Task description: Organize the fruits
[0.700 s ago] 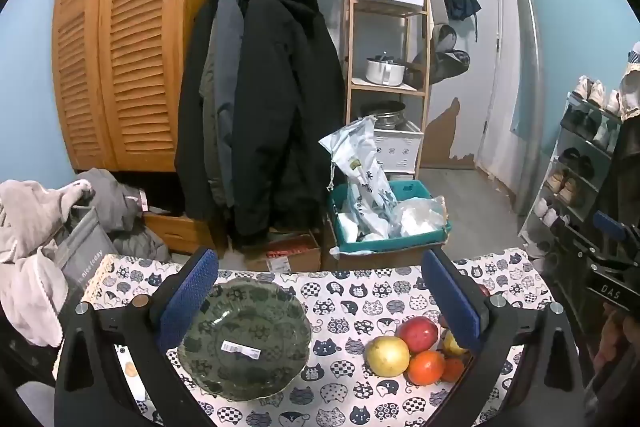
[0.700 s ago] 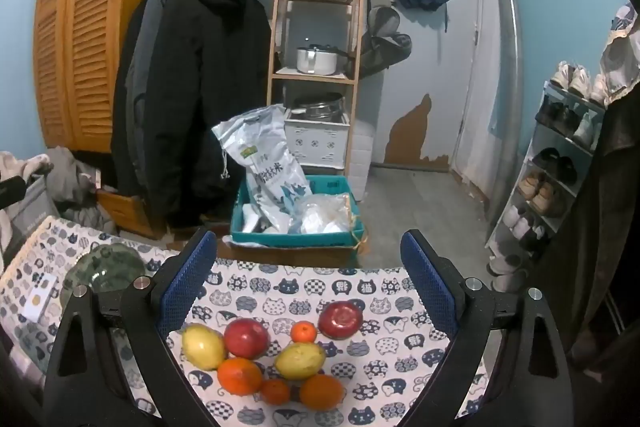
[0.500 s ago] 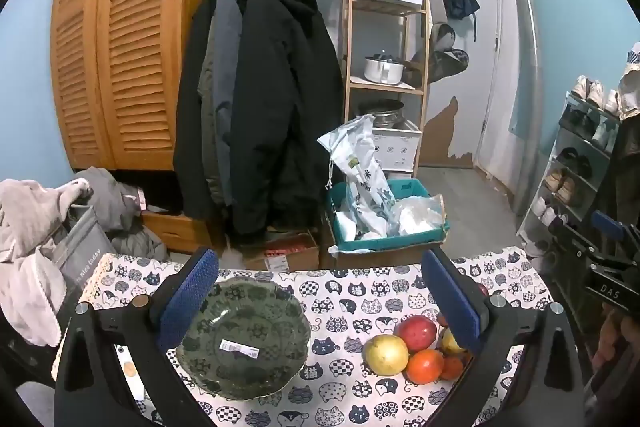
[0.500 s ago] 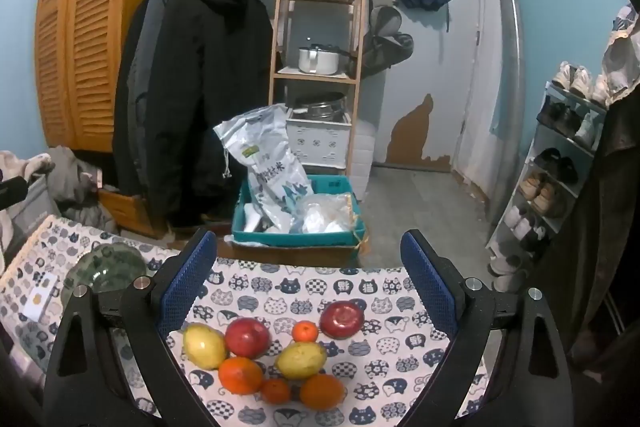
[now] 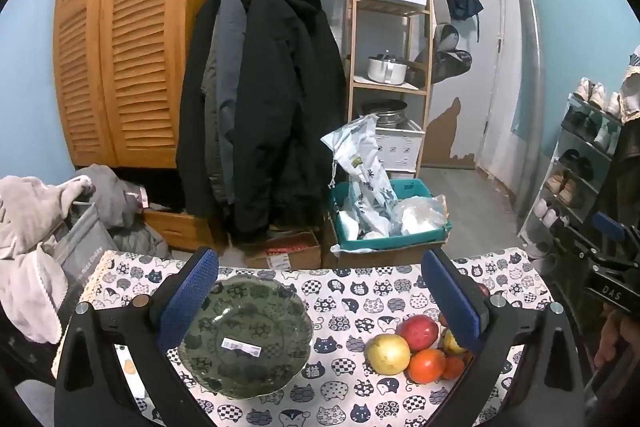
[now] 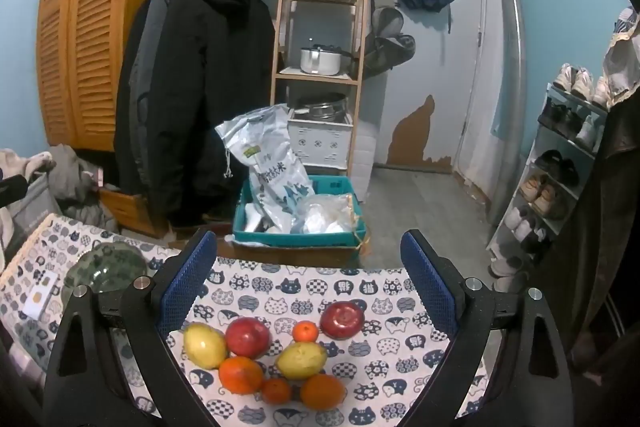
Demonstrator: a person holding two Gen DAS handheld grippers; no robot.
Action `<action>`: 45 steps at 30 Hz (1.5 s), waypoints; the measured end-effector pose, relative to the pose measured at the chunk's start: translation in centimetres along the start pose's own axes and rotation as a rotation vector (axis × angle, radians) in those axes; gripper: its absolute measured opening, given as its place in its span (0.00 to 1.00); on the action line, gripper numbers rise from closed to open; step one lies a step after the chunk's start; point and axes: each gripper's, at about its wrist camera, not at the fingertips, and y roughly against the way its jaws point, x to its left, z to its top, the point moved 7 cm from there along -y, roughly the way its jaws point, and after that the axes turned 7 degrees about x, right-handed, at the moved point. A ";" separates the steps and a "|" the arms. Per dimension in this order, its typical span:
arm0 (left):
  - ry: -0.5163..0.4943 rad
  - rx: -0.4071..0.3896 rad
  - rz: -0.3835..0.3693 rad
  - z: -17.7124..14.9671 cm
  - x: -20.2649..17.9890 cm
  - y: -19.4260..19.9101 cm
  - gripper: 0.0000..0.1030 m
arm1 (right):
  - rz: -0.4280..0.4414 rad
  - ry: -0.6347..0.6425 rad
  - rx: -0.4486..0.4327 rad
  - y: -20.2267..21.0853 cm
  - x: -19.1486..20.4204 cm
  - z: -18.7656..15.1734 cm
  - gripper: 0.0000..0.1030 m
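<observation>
Almost nothing has moved since the earlier frames; only a slight settling of both views is noted, fruit and bowl unchanged.

Left gripper (image 5: 320, 301) is held spread wide, nothing between its blue pads, aimed slightly down over the dark green patterned glass bowl (image 5: 246, 335), which is framed between the fingers at about 7 o'clock of the view. The bowl is empty, a white sticker showing in its middle, so it is judged the destination.

Right gripper (image 6: 308, 281) is likewise spread and empty, poised over the fruit cluster at 6 o'clock: yellow lemon-like fruit (image 6: 205, 345), red apple (image 6: 247, 337), large orange (image 6: 241, 375), second yellow fruit (image 6: 302, 360), small tangerine (image 6: 305, 331), second red apple (image 6: 342, 314) set slightly apart at 1 o'clock of the pile. All rest on the cat-print tablecloth (image 6: 360, 287), none yet in the bowl.

Beyond the table edge, at 12 o'clock, a teal plastic crate (image 6: 300, 239) with bags is seen on the floor.
</observation>
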 end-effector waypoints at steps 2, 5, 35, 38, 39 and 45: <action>0.002 0.001 -0.005 0.0 0.0 0.0 0.99 | -0.001 0.000 0.000 0.0 0.0 0.0 0.89; 0.005 0.002 -0.010 0.0 0.1 0.1 0.99 | 0.000 0.001 0.000 0.0 0.0 0.0 0.89; 0.005 0.000 -0.008 0.5 0.1 0.2 0.99 | -0.001 0.002 -0.001 0.2 0.0 0.1 0.89; 0.004 -0.002 -0.007 0.6 0.0 0.3 0.99 | 0.000 0.002 -0.002 0.2 0.0 0.1 0.89; 0.004 -0.002 -0.008 0.8 0.0 0.3 0.99 | 0.000 0.002 -0.002 0.2 0.0 0.1 0.89; 0.004 -0.004 -0.008 0.9 0.0 0.4 0.99 | -0.001 0.003 -0.002 0.2 0.0 0.1 0.89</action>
